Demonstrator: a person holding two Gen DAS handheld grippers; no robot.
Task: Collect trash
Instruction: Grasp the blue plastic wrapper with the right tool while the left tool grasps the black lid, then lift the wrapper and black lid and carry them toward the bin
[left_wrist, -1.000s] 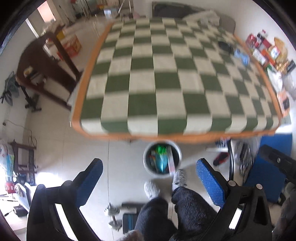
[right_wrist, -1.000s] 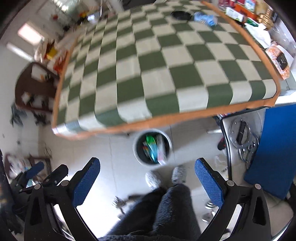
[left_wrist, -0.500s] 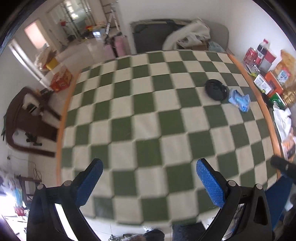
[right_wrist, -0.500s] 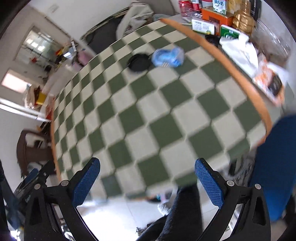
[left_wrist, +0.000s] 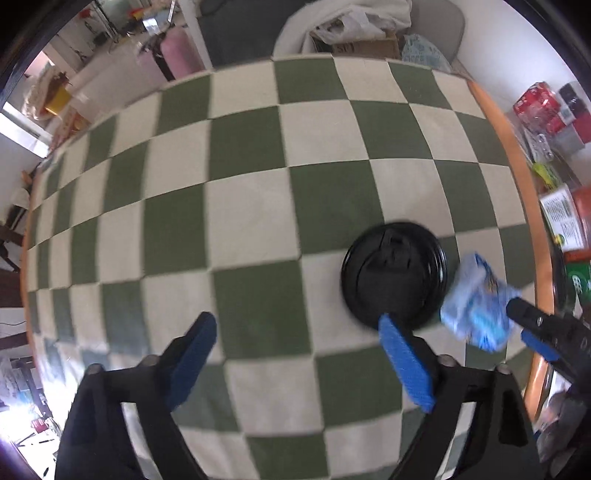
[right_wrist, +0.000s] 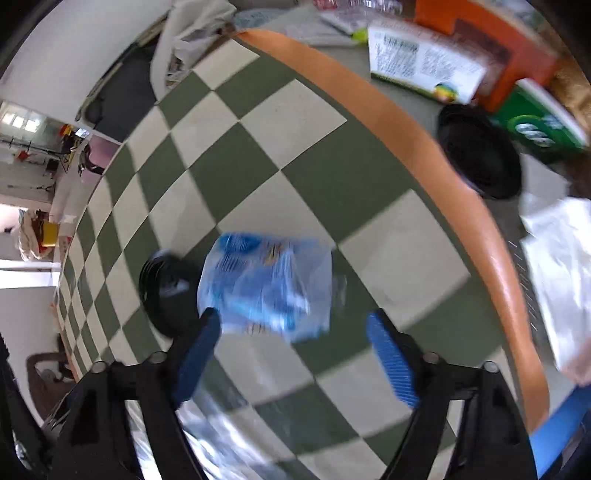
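The right gripper (right_wrist: 293, 332) is spread wide, holding nothing, its blue-padded fingers (right_wrist: 388, 360) just short of the crumpled blue plastic wrapper (right_wrist: 266, 284) on the green-and-cream checked tablecloth (right_wrist: 236, 166); the round black plastic lid (left_wrist: 393, 273) lies beside it; the left gripper (left_wrist: 295, 339) is likewise wide, empty, above the cloth.

My left gripper (left_wrist: 297, 354), filling the bottom of its frame, is a matte black frame with angular cut-outs and small round grey screws near the finger roots. Its fingers (left_wrist: 406, 363) carry ribbed blue pads. My right gripper (right_wrist: 293, 352) looks the same at the bottom of its view: black frame, grey screw heads, blue textured pads (right_wrist: 391, 360).
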